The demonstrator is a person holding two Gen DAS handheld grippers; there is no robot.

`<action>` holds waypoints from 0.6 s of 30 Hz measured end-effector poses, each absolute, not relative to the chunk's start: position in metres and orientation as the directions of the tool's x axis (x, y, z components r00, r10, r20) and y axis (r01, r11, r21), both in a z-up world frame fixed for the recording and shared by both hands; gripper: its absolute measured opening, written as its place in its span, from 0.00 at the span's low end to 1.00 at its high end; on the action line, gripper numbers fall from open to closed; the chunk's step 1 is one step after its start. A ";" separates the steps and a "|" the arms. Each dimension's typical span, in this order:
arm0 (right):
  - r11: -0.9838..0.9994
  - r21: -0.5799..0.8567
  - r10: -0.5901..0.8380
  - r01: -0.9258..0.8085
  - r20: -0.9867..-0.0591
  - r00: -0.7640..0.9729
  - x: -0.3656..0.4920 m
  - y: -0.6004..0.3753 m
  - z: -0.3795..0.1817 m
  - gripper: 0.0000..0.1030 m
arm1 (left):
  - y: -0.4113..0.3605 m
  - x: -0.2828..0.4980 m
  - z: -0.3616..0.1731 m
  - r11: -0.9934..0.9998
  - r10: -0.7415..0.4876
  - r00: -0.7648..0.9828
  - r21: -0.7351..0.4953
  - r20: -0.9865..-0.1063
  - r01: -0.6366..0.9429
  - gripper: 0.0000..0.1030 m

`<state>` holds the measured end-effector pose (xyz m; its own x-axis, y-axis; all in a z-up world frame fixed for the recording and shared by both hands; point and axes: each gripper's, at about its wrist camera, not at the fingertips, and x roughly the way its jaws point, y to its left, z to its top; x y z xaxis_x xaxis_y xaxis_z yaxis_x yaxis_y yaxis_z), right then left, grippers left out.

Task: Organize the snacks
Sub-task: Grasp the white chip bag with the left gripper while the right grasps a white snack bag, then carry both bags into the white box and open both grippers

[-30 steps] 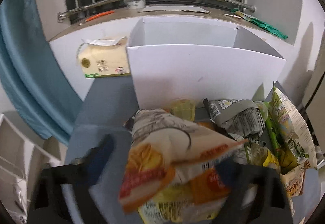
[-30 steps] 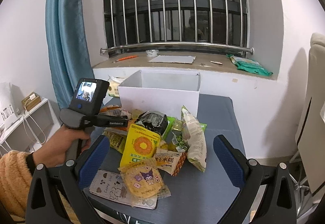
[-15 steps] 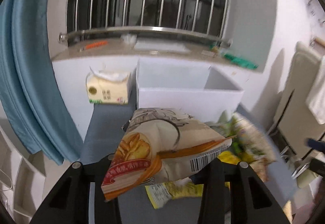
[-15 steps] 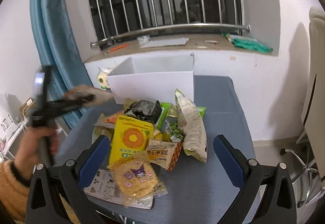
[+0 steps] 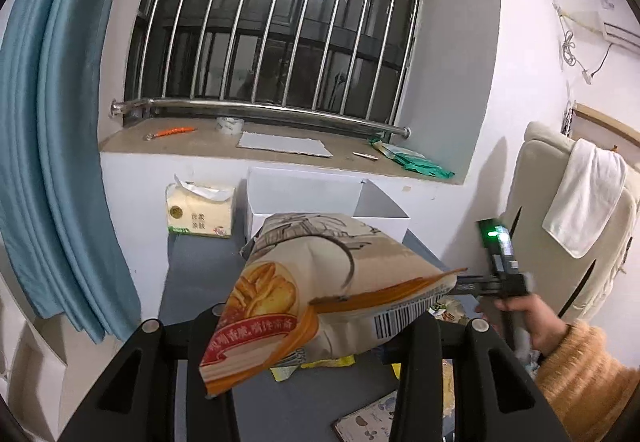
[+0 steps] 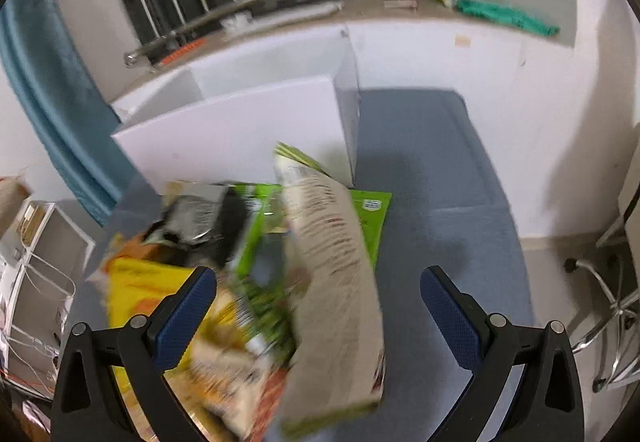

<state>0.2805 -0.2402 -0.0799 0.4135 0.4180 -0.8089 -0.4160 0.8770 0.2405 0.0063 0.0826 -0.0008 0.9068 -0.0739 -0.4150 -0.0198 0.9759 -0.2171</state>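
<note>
A puffy chip bag (image 5: 320, 290), beige and orange with a barcode, hangs clamped in the left gripper (image 5: 316, 330) above the blue table (image 5: 200, 274), before the white box (image 5: 304, 197). The right gripper (image 6: 318, 306) gapes wide over a beige packet (image 6: 336, 282) on the snack pile, gripping nothing.

The left gripper (image 5: 316, 326) shows matte black angular finger arms, each with a triangular cut-out and a round silver screw head at its knuckle. The right gripper (image 6: 318, 306) has the same black frame, but with dimpled dark-blue pads (image 6: 185, 316) on the fingers' inner faces. Behind its handle comes a bare hand (image 5: 530, 322) and a fuzzy orange-yellow sleeve (image 5: 588, 378); a green light glows on the handle's top.
</note>
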 end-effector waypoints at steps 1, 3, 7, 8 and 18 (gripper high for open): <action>0.879 0.262 0.418 -0.399 -0.825 0.379 0.290 -0.241 -0.091 0.96 | 0.083 0.006 -0.002 0.976 -0.070 0.906 -0.217 -0.417 -0.025 0.44; 0.871 0.278 0.423 -0.405 -0.844 0.330 0.297 -0.239 -0.104 0.65 | 0.084 0.005 -0.005 0.976 -0.068 0.903 -0.216 -0.424 -0.028 0.44; 0.858 0.277 0.437 -0.433 -0.836 0.332 0.290 -0.242 -0.100 0.35 | 0.084 0.008 -0.011 0.973 -0.078 0.898 -0.228 -0.432 -0.025 0.44; 0.850 0.287 0.453 -0.441 -0.826 0.336 0.286 -0.244 -0.095 0.35 | 0.084 0.009 -0.012 0.973 -0.080 0.899 -0.229 -0.432 -0.023 0.44; 0.825 0.303 0.541 -0.478 -0.670 0.508 0.257 -0.261 0.003 0.34 | 0.081 0.057 0.005 0.979 -0.087 0.925 -0.204 -0.371 0.010 0.44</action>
